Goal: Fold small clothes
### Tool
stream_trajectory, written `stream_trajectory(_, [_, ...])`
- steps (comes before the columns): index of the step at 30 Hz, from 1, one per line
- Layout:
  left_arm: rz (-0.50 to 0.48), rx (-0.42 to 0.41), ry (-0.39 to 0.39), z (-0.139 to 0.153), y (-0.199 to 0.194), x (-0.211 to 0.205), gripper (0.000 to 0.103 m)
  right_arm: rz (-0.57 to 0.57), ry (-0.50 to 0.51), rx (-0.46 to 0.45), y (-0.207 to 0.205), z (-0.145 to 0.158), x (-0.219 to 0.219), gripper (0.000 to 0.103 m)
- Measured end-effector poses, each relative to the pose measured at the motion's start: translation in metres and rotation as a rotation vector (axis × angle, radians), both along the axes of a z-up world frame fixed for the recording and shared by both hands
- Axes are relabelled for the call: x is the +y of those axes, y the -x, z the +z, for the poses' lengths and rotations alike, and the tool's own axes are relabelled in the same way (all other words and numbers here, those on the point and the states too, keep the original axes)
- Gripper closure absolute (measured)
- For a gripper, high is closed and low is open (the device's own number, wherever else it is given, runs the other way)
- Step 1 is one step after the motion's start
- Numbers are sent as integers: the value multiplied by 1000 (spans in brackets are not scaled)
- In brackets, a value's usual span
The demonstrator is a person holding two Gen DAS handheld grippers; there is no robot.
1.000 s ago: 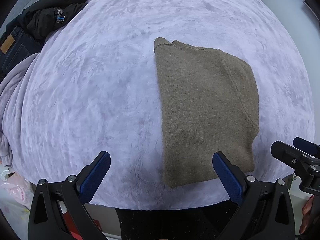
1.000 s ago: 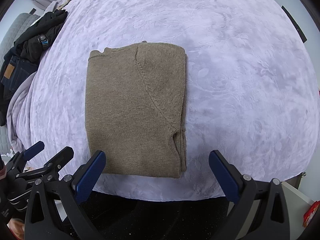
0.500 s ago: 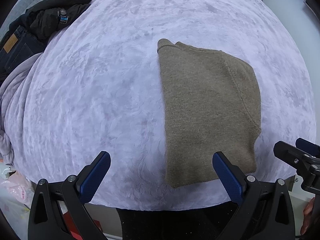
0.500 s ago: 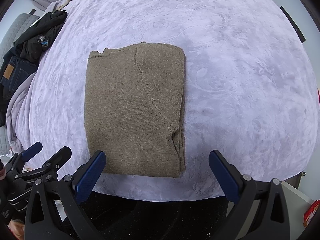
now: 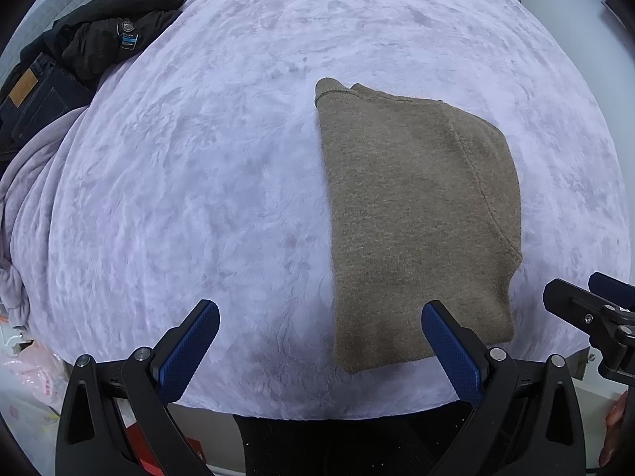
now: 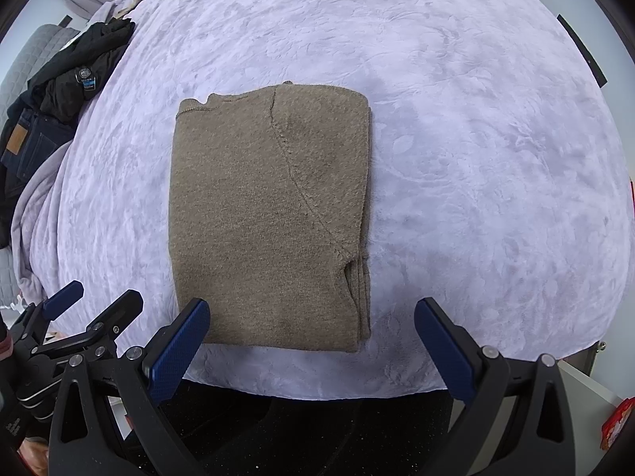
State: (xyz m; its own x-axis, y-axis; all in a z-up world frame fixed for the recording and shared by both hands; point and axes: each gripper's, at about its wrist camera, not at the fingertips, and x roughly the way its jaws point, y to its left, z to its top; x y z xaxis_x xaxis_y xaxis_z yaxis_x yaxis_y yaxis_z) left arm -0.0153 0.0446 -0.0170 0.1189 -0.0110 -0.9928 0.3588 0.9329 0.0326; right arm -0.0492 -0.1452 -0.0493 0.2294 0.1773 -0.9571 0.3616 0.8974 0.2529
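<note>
The left gripper (image 5: 319, 335) has its fingers (image 5: 189, 351) spread wide and holds nothing. Its blue pads hang over the near edge of the bed (image 5: 198, 182); the right-hand pad overlaps the near hem of the brown sweater (image 5: 416, 214) in the view, but whether it touches the knit cannot be told. The right gripper (image 6: 311, 335) is likewise wide open and empty, its left pad (image 6: 178, 351) lying over the sweater's (image 6: 270, 218) near left corner in the picture, contact again unclear.

The sweater lies folded into a neat rectangle on the lilac fleece cover, close to the near edge of the bed, with a raglan seam curving across its top layer and stacked folded edges showing at its right side. The layers beneath are hidden.

Each camera catches the other gripper at its frame edge: the right one at the far right of the left view (image 5: 595, 309), the left one at the lower left of the right view (image 6: 79, 317), both partly cut off. A bit of a hand (image 5: 617, 432) shows at the lower right corner, mostly out of frame.

Both grippers point forward over the bed, side by side, level with each other and just short of the sweater. A pile of dark clothes (image 5: 91, 43) with jeans (image 5: 31, 99) sits at the far left edge, well apart from the sweater.
</note>
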Motion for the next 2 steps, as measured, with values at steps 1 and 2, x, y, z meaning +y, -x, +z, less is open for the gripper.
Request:
stream_trajectory(1, [0, 2, 2, 0, 0, 0, 1, 0, 0, 0, -1, 0, -1, 1])
stream_trajectory(2, [2, 5, 3, 0, 0, 0, 1, 0, 0, 0, 0, 0, 0, 1])
